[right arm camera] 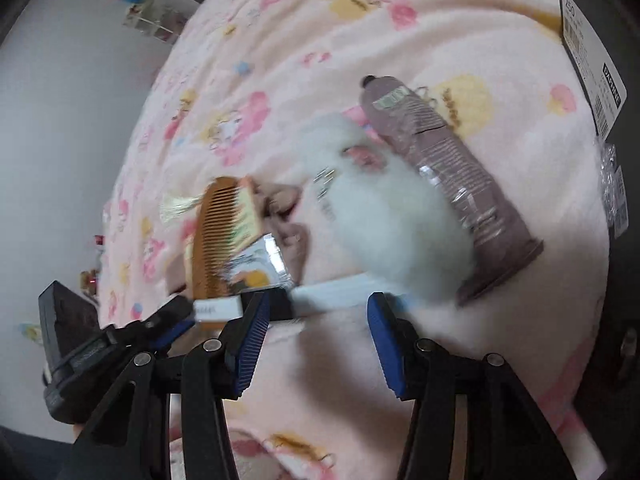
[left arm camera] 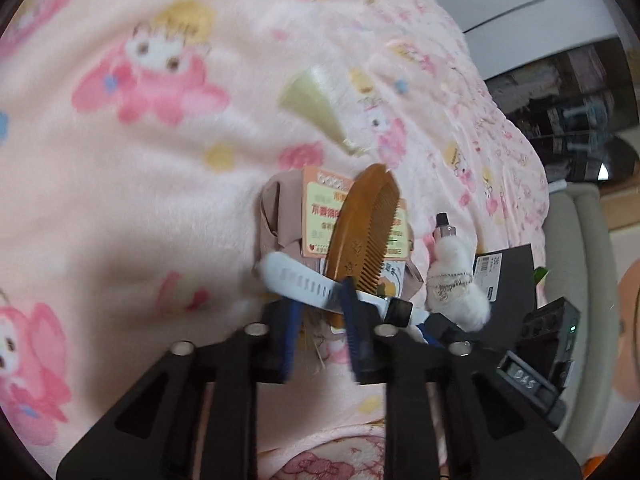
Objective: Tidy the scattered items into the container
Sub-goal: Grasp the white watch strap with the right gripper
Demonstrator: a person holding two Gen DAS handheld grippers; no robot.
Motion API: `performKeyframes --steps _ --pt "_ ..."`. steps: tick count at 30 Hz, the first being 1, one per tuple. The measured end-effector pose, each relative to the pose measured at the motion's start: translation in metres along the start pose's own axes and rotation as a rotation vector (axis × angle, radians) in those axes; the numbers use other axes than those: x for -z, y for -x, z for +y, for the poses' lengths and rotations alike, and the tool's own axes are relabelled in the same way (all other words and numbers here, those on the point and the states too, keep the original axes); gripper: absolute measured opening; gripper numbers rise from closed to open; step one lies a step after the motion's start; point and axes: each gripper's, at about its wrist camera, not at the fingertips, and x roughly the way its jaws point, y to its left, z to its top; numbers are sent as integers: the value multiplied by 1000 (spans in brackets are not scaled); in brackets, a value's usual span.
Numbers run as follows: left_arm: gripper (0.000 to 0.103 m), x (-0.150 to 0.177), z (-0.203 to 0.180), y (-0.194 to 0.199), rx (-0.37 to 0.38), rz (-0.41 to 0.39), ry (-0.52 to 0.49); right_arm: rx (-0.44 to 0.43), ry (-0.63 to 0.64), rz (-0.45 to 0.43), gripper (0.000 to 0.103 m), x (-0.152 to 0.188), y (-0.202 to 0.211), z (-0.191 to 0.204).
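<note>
Scattered items lie in a small heap on a pink cartoon-print blanket (left arm camera: 132, 208), right in front of both tools. Nearest, the left tool (left arm camera: 320, 312) has its blue pads closed on the brown wooden comb (left arm camera: 362, 236), near its lower end, where a white toothbrush-like stick (left arm camera: 304, 280) crosses it; whether the pads also pinch that stick is hard to tell through the blur. The comb leans up and away from the tool over a pink-and-yellow printed card (left arm camera: 320, 196) and a beige cloth pouch (left arm camera: 276, 220).

The right tool (right arm camera: 316, 344) stands open, nothing between its pads, just short of a fluffy white pompom (right arm camera: 384, 216). Beside the pompom lies a mauve tube (right arm camera: 448, 168) with a dark cap, pointing away. In the left wrist view the same pompom (left arm camera: 456, 280) sits to the right of the comb.

Farther out, a pale yellowish fan-shaped piece (left arm camera: 316, 104) rests alone on the blanket. A black box (right arm camera: 600, 40) with a white barcode label stands at the right edge of the bed.
</note>
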Motion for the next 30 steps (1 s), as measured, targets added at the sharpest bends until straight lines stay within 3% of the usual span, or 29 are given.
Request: performKeyframes --steps 2,8,12,14,16,19,21,22,26,30 --pt "5 4 -1 11 -23 -43 -12 -11 -23 -10 48 3 3 0" --pt "3 8 6 47 -107 -166 -40 -7 -50 -12 48 7 11 -4" --pt "5 2 20 46 -78 -145 -20 6 -16 1 50 6 3 1" --pt "21 2 27 40 -73 -124 9 25 1 8 52 5 -1 2" --pt "30 2 35 31 -53 -103 38 33 20 -3 51 3 -8 5" --pt "30 -1 44 21 -5 -101 73 58 50 -32 28 0 -10 8" --pt "30 -7 56 10 120 -94 118 67 64 -40 23 -1 -9 8" --pt "26 -9 61 6 142 -76 143 56 68 -40 18 -1 -8 8" --pt "6 -11 51 11 143 -90 98 6 73 -65 12 -3 1 9" --pt "7 -8 41 20 110 -106 79 -21 71 -83 13 -4 10 12"
